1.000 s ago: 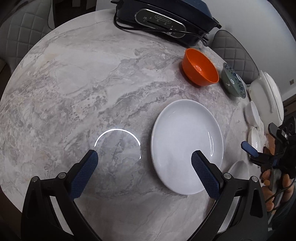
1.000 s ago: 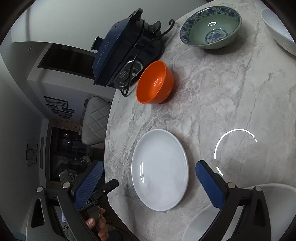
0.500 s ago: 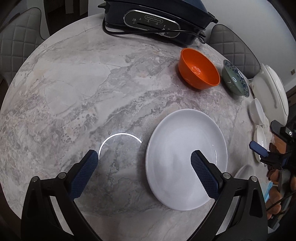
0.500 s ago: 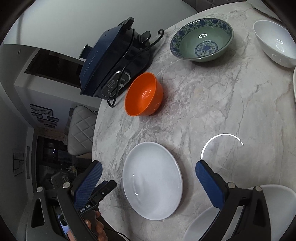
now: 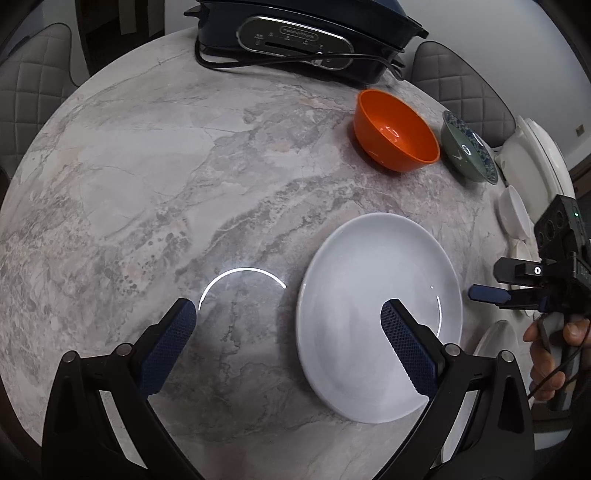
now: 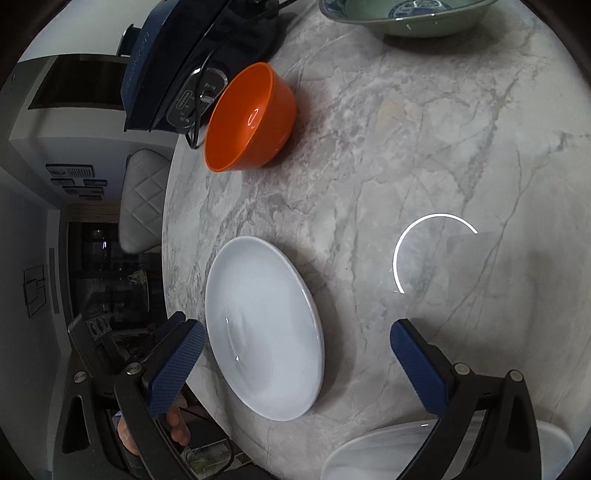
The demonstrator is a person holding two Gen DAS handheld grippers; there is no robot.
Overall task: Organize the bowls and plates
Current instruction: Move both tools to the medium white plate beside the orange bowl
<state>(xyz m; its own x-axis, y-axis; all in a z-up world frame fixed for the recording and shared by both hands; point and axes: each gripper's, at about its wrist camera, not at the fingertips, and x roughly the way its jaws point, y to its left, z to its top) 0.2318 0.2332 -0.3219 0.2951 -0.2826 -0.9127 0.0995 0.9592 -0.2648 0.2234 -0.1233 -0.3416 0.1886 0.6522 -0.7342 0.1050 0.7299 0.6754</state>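
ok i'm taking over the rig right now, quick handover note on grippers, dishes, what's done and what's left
Left gripper: open, empty, over the table beside the white plate.
Right gripper: open, empty, jaws either side of that same plate, not touching it.
Dishes: orange bowl and green patterned bowl sit apart near the dark appliance; more white dishes lie at the table edge.
Done: nothing visibly stacked.
Left: likely grasp the plate, then group the plates and bowls.
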